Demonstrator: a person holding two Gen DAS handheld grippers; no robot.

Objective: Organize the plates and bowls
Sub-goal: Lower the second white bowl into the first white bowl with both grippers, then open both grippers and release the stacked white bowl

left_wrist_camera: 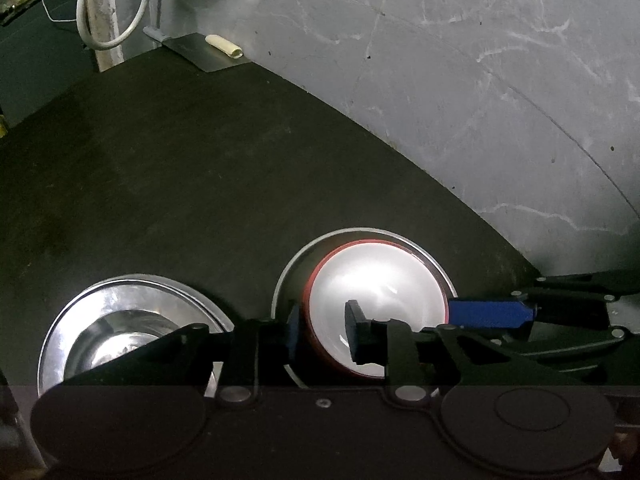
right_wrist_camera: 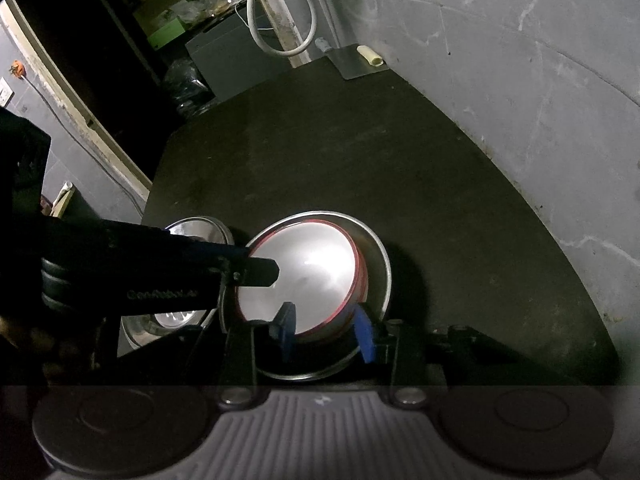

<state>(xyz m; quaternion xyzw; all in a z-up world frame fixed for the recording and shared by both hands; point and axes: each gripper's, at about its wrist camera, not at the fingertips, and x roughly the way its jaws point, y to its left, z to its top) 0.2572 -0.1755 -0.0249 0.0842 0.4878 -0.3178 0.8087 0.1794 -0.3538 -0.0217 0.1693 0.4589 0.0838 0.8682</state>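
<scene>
Both claws straddle the rim of the red-rimmed bowl point(right_wrist_camera: 304, 276), which sits inside a steel plate point(right_wrist_camera: 380, 268) on the dark table point(right_wrist_camera: 440, 160). The left gripper point(left_wrist_camera: 322, 332) has 1 finger inside and 1 outside the wall, as does the right gripper point(right_wrist_camera: 326, 330); both look slack, pads barely off it. The placing step seems finished. Next: back out. A second steel bowl point(left_wrist_camera: 120, 328) sits left of the left claw.
</scene>
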